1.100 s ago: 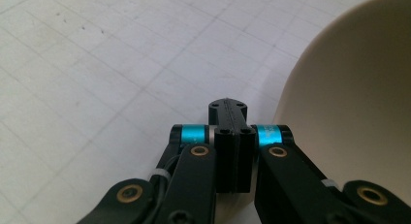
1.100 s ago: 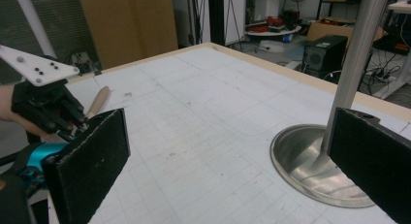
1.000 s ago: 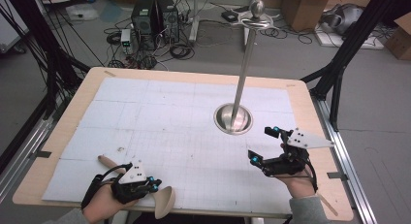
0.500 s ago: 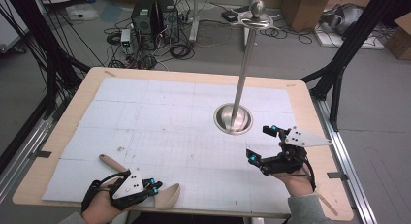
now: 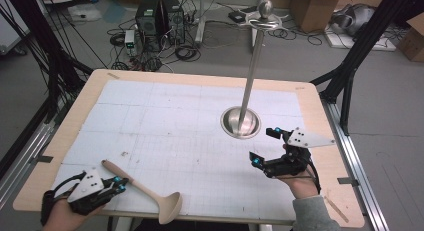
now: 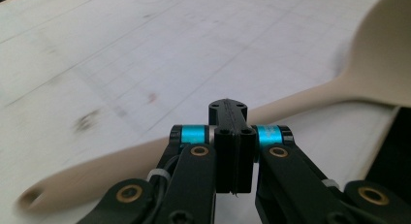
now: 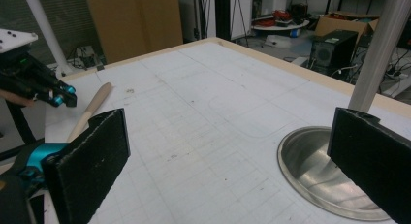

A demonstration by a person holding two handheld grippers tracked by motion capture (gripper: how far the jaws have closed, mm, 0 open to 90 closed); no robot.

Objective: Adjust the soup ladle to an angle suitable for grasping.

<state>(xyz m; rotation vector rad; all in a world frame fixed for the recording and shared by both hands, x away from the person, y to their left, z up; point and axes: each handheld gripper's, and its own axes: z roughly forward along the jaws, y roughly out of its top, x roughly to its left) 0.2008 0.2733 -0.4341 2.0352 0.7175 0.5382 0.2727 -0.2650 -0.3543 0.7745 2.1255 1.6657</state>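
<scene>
A pale wooden spoon [image 5: 142, 191] lies flat near the table's front left, its bowl [image 5: 170, 211] at the front edge. My left gripper [image 5: 120, 183] is shut with nothing between its jaws, its tips right beside the spoon's handle. In the left gripper view the closed jaws [image 6: 228, 107] point across the handle [image 6: 145, 156], and the bowl [image 6: 383, 64] is at the upper right. My right gripper [image 5: 262, 146] stands open and holds nothing, just in front of the metal stand's round base [image 5: 241, 122]. The right gripper view [image 7: 232, 161] shows its jaws wide apart.
A tall steel pole [image 5: 252, 66] rises from the dish-shaped base [image 7: 315, 170] and carries hooks at its top [image 5: 265, 21]. White gridded paper [image 5: 175, 126] covers the wooden table. A thin wooden stick [image 5: 336, 209] lies at the front right corner.
The left hand has drawn back to the left, off the middle of the spoon's handle, and the spoon stays on the table. The right gripper has kept still.
</scene>
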